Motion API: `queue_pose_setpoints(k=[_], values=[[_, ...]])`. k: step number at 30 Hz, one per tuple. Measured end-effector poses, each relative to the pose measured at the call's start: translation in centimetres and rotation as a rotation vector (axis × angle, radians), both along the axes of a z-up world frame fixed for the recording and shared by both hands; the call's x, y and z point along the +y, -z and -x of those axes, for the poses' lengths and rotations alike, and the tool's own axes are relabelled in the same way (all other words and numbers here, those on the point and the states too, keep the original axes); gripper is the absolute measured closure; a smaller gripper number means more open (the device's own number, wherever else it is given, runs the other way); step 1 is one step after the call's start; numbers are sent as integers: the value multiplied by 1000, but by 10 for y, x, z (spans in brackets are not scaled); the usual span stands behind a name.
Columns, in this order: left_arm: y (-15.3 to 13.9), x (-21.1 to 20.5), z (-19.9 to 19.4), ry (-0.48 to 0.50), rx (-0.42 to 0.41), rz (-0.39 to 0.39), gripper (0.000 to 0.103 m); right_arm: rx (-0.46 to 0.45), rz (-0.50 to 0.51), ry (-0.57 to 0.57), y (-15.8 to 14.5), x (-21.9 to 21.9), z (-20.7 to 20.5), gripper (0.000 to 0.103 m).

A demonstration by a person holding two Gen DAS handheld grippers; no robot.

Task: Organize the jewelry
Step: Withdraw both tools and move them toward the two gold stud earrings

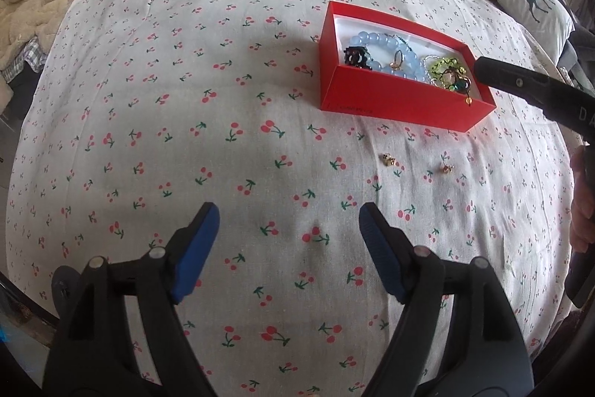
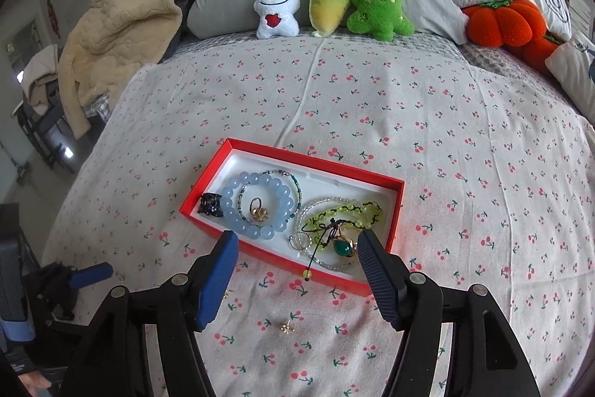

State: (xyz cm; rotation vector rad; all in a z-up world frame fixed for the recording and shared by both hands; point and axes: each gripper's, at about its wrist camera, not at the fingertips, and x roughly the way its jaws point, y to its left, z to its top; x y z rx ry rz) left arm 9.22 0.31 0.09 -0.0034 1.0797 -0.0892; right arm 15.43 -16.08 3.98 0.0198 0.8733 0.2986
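My left tool [image 1: 288, 214] hangs spread over bare cherry-print bedsheet [image 1: 186, 99], nothing between its pads. My right tool [image 2: 297, 240] is also spread, empty, poised over the near edge of the red box [image 2: 396, 211], which lies on the bed holding a blue bead bracelet [image 2: 238, 188], a gold ring [image 2: 257, 211], a green-stone pendant [image 2: 343, 247] and green beads [image 2: 357, 209]. Two small gold earrings [image 1: 388, 159] [image 1: 446, 168] lie on the sheet just in front of the box.

White letters "DA" stand on the black arm of the right gripper [image 1: 483, 69]; faint lettering on the red box [image 1: 372, 92] front wall is unreadable.
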Motion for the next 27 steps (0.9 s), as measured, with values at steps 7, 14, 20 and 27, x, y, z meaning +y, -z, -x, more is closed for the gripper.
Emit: queue_pose_setpoints(k=[7, 14, 20, 27], values=[[4, -5, 12, 23, 3, -16, 25, 36, 16, -4, 11, -15, 22, 31], [16, -10, 23, 51, 8, -40, 25, 83, 18, 22, 31, -30, 38, 30], [25, -14, 30, 81, -19, -65, 25, 108, 65, 13, 49, -34, 46, 29], [30, -19, 29, 125, -78, -60, 25, 142, 113, -11, 69, -30, 52, 29]])
